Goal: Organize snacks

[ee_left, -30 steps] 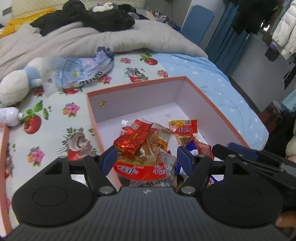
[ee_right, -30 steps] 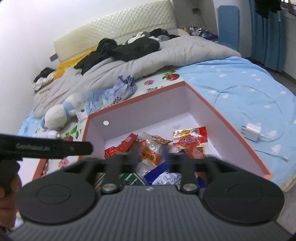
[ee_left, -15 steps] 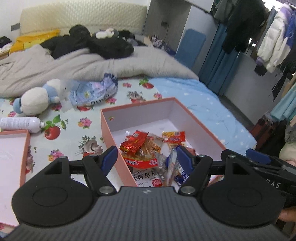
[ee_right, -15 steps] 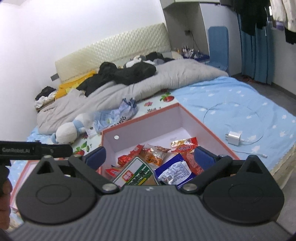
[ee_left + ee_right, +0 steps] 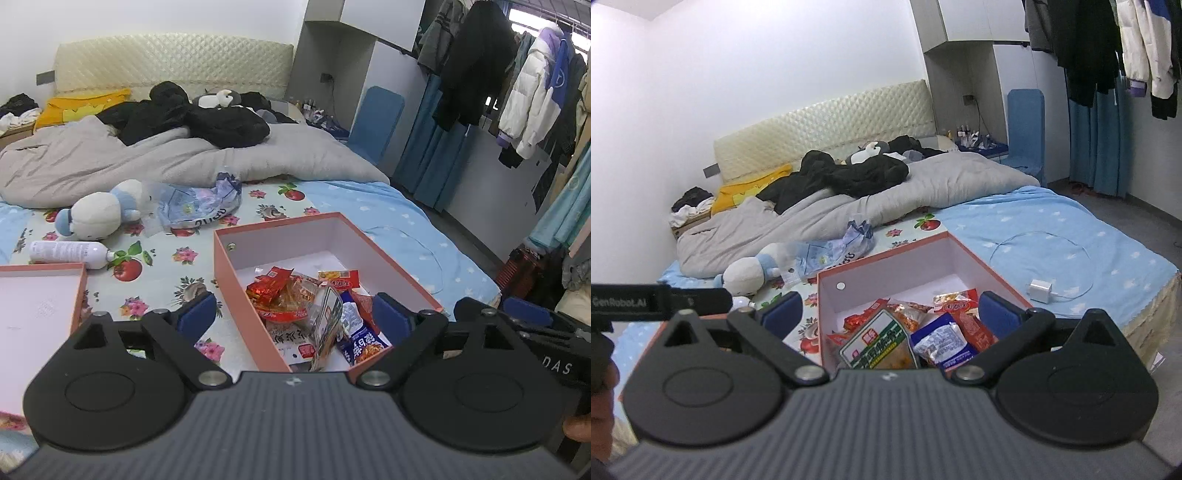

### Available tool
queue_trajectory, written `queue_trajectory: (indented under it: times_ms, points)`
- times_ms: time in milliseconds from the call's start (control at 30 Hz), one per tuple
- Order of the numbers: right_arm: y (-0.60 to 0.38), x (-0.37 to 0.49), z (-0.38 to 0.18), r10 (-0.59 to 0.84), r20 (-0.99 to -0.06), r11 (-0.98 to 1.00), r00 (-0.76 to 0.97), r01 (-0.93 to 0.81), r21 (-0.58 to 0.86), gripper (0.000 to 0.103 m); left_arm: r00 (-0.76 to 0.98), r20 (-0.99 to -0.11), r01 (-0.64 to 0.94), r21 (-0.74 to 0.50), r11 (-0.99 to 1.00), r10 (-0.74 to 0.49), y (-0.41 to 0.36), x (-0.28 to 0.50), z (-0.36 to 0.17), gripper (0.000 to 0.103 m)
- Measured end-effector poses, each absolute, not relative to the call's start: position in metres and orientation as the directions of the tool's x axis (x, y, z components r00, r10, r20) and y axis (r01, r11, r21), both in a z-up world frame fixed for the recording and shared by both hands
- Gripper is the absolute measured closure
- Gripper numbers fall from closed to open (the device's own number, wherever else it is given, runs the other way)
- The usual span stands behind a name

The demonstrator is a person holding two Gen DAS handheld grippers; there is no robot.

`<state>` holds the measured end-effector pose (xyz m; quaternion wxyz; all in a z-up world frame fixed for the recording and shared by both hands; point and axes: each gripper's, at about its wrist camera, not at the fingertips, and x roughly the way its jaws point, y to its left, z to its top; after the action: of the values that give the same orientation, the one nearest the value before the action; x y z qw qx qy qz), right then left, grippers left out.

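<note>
Hovering wide-jawed and empty, the left gripper (image 5: 293, 317) and right gripper (image 5: 888, 312) had just been opening above the snacks (image 5: 295, 299) in the pink box (image 5: 236, 273); next, probably its lid (image 5: 40, 295), far left.

Pretty clearly a lived-in bedroom at home: a bed (image 5: 369, 206) with a padded headboard (image 5: 170, 62), a rumpled grey duvet (image 5: 147, 162) and a plush toy (image 5: 99, 210) on it. Coats (image 5: 532, 96) hang on an open rail by blue curtains (image 5: 428, 155).
</note>
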<state>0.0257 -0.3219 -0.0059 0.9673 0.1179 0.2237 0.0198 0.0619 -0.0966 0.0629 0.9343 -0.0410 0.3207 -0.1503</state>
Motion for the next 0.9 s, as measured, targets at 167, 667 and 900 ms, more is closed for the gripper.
queue_trajectory:
  times_ms: [167, 667, 900]
  points:
    - [-0.321, 0.010, -0.010, 0.090, -0.438, 0.971, 0.894, 0.020, 0.240, 0.000, 0.757, -0.590, 0.234, -0.159, 0.959, -0.282, -0.094, 0.041, 0.063, 0.004]
    - [-0.321, -0.015, -0.012, 0.073, -0.421, 0.974, 0.904, 0.026, 0.225, 0.000, 0.766, -0.585, 0.230, -0.138, 0.963, -0.267, -0.096, 0.016, 0.061, 0.002]
    - [-0.318, -0.023, -0.013, 0.093, -0.429, 0.974, 0.898, 0.007, 0.226, 0.000, 0.771, -0.585, 0.217, -0.127, 0.968, -0.250, -0.093, 0.008, 0.060, 0.002]
